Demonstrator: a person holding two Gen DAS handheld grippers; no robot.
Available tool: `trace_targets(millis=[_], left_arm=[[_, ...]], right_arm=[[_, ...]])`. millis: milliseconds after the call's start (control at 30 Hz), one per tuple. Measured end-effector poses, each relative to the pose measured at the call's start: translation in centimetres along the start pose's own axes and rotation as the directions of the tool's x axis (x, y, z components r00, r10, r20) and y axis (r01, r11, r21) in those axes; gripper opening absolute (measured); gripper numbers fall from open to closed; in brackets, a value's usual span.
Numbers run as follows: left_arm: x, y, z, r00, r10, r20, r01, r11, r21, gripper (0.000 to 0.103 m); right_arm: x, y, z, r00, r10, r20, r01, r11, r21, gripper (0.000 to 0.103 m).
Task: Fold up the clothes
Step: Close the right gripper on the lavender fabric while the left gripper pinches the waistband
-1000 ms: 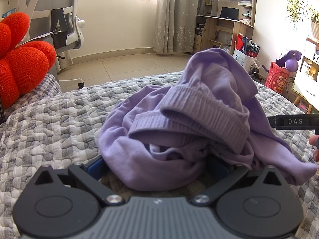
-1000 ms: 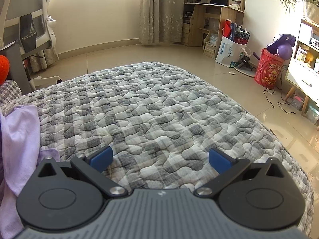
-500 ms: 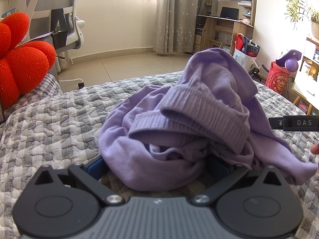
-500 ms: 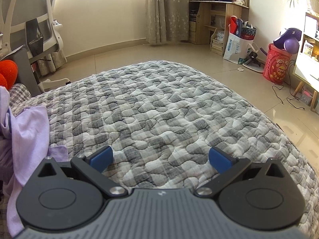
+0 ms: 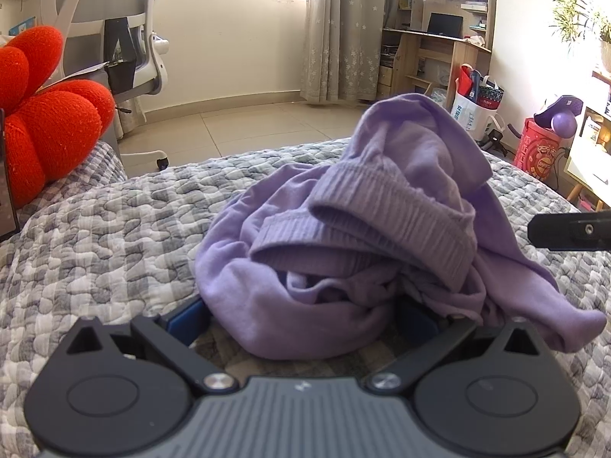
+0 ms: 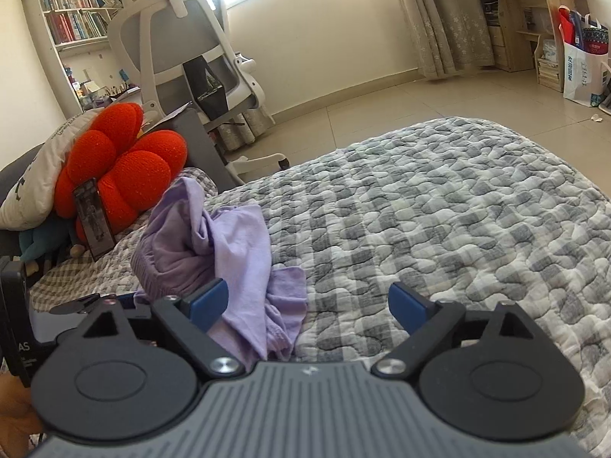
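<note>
- Nearest the left wrist camera, the left gripper [image 5: 301, 315] stands with its blue fingers [image 5: 188, 318] spread wide, the near fold of the purple garment [image 5: 366, 229] bulging between them; no pinch shows.
- The garment is a crumpled heap on the grey checked quilt [image 5: 95, 229], ribbed hem on top; its long axis runs roughly from 9 to 3 o'clock, a loose end trailing toward 4 o'clock.
- The right gripper [image 6: 307, 303] is also spread, over the bare quilt, the garment touching its left finger at 9 o'clock.
- Letters "AS" show on a black body at that view's left edge.
- Open quilt stretches from 12 to 3 o'clock, ending at the bed's edge before tiled floor [image 6: 382, 107].
- Farther, at 10 o'clock, a red flower cushion [image 6: 122, 168] and an office chair [image 6: 183, 38].
</note>
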State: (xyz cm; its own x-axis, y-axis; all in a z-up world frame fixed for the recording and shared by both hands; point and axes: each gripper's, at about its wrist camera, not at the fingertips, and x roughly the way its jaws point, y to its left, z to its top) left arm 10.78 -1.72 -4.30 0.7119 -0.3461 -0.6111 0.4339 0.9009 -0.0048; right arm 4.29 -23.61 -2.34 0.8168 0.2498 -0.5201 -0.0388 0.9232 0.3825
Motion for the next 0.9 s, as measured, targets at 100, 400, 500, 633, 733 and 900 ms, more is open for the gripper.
trace_targets(millis=[100,400,500,633,733,900], left_arm=[[-1.2,-0.5,-0.4,0.999,0.044,0.007,-0.044,0.999,-0.016,0.103],[-3.9,1.1,-0.4,0.996,-0.085,0.032,0.090,0.971,-0.220,0.103],[-3.7,1.6,0.1,0.988,-0.140,0.067,0.153,0.945,-0.289,0.103],[-3.5,2.3,0.8,0.971,-0.207,0.119,0.237,0.896,-0.374,0.102],[-3.3,2.8,1.4,0.954,-0.253,0.162,0.300,0.850,-0.433,0.101],[-2.1,3.0,1.7,0.942,-0.273,0.198,0.335,0.817,-0.469,0.088]], right_arm=[[0.4,0.5,0.1,0.999,0.049,-0.010,-0.049,0.999,-0.009,0.070],[1.4,1.5,0.1,0.991,0.130,-0.041,-0.132,0.991,-0.031,0.027],[1.3,1.4,-0.2,0.989,0.141,-0.053,-0.143,0.989,-0.035,0.012],[0.7,1.1,-0.2,0.989,0.139,-0.046,-0.141,0.989,-0.041,0.010],[0.5,0.8,0.0,0.990,0.140,-0.036,-0.141,0.990,-0.020,0.011],[0.0,0.5,0.2,0.988,0.153,-0.029,-0.153,0.988,-0.005,0.054]])
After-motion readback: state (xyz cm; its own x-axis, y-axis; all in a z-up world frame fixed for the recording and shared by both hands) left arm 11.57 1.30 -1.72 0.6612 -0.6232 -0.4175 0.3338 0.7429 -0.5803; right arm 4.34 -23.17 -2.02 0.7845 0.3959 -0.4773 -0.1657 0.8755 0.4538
